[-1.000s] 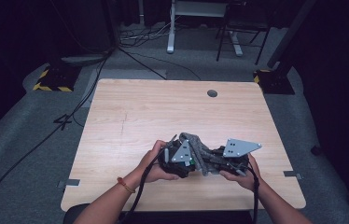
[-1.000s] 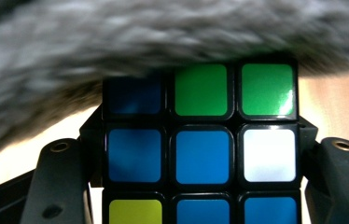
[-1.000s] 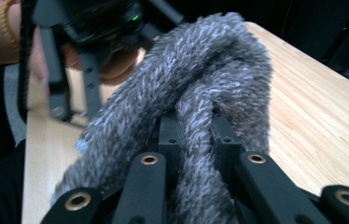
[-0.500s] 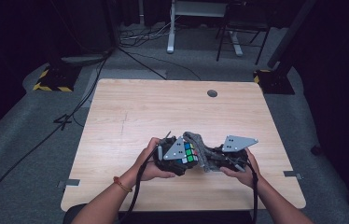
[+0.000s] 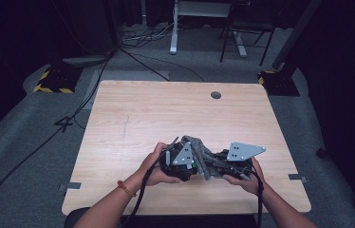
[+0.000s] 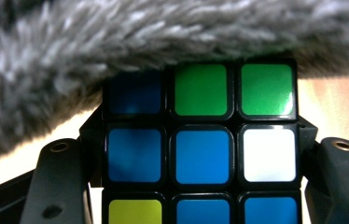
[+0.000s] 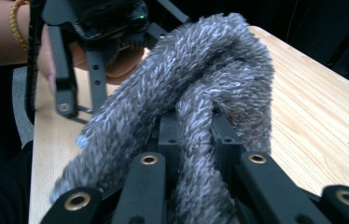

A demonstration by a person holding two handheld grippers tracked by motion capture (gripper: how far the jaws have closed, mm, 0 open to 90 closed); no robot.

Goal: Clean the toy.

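Observation:
A Rubik's cube (image 6: 200, 149) with blue, green, white and yellow stickers is clamped between the jaws of my left gripper (image 6: 200, 186), which is shut on its sides. A grey fluffy cloth (image 6: 116, 46) lies over the cube's top. My right gripper (image 7: 196, 140) is shut on a fold of that cloth (image 7: 200, 84), which bulges up ahead of its jaws. In the high view both grippers meet near the table's front: the left gripper (image 5: 185, 162), the right gripper (image 5: 224, 165), and the cloth (image 5: 202, 151) draped between them.
The wooden table (image 5: 166, 118) has a round cable hole (image 5: 216, 95) near its far edge. Beyond it on the grey floor lie cables (image 5: 137, 47), a desk leg (image 5: 173, 28), a chair base (image 5: 242, 42) and a yellow-black striped foot (image 5: 52, 80).
The cube's coloured face showed in the high view half a second ago; now the grey cloth lies over most of it. Both hands have shifted slightly.

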